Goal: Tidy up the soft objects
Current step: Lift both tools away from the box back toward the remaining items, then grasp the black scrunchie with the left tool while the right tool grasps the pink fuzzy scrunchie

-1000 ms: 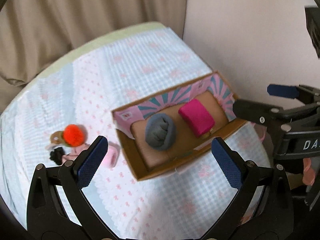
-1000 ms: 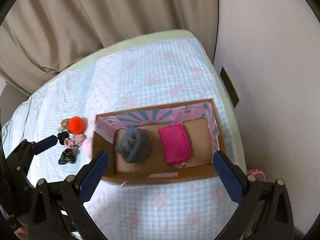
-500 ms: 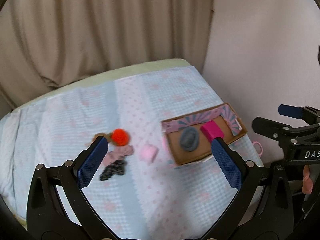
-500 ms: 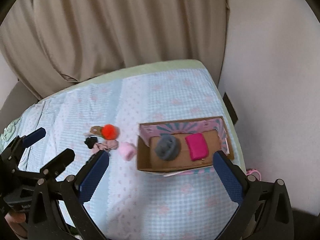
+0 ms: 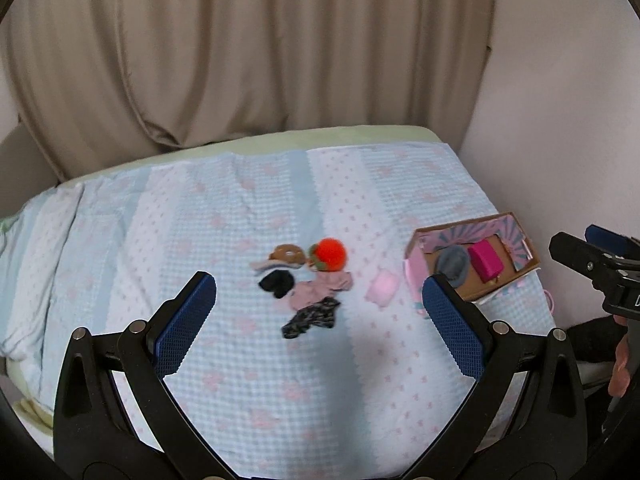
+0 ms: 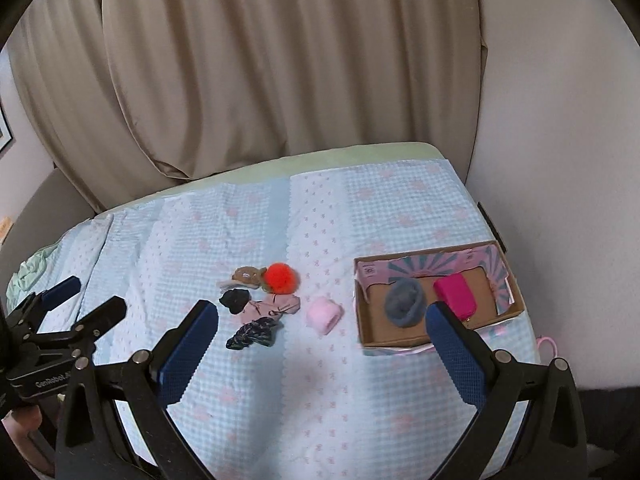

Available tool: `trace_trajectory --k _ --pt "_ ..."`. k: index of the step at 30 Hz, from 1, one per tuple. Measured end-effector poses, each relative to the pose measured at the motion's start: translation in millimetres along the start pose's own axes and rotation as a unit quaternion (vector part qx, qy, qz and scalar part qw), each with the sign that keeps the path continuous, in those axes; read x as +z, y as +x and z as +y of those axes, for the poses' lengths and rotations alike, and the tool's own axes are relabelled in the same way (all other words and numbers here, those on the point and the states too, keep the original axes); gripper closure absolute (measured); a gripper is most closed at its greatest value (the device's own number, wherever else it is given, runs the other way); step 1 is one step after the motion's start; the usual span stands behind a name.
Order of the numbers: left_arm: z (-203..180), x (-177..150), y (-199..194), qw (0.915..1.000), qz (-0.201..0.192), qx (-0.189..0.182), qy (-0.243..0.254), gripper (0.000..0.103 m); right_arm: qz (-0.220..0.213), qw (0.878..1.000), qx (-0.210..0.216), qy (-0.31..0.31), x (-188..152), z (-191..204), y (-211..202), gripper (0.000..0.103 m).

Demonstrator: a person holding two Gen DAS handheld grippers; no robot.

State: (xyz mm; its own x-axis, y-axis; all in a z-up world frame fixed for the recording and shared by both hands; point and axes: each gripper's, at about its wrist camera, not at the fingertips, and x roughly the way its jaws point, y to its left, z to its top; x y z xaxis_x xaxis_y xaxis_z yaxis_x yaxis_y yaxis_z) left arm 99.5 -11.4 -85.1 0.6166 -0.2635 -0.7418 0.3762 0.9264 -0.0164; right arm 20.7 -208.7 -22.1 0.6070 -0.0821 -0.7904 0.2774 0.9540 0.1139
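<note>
both grippers, left point(image 5: 319, 312) and right point(image 6: 322, 340), hang above the bed point(image 6: 360, 400), jaws spread, empty. the box point(image 6: 400, 338) holds a grey roll point(image 6: 404, 304) and magenta pouch point(image 6: 456, 295); left of the box lie a pink roll point(image 6: 324, 314) and small clothes point(image 6: 260, 304).

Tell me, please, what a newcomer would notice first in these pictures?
Probably the bright orange pom-pom in the small heap of soft things mid-bed. Next, the cardboard box near the wall, holding a grey roll and a magenta roll. A pale pink roll lies between them.
</note>
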Motion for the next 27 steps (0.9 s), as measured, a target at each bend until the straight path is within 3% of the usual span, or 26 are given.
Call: trace_trajectory --k 9,17,27 --pt "75.2 -6.8 51.7 0.9989 0.035 -0.010 -0.031 0.000 0.011 0.999 -0.031 0.034 -8.4 46.0 38.3 0.000" --pt "124.6 -14.8 155.3 0.9936 0.094 -0.039 -0.049 0.000 0.030 0.995 -0.069 0.071 -26.4 71.6 109.9 0.000" --pt "132.4 -40.2 292.5 0.9846 0.151 -0.059 -0.063 0.001 0.054 0.985 -0.109 0.119 -58.5 61.1 223.8 0.000"
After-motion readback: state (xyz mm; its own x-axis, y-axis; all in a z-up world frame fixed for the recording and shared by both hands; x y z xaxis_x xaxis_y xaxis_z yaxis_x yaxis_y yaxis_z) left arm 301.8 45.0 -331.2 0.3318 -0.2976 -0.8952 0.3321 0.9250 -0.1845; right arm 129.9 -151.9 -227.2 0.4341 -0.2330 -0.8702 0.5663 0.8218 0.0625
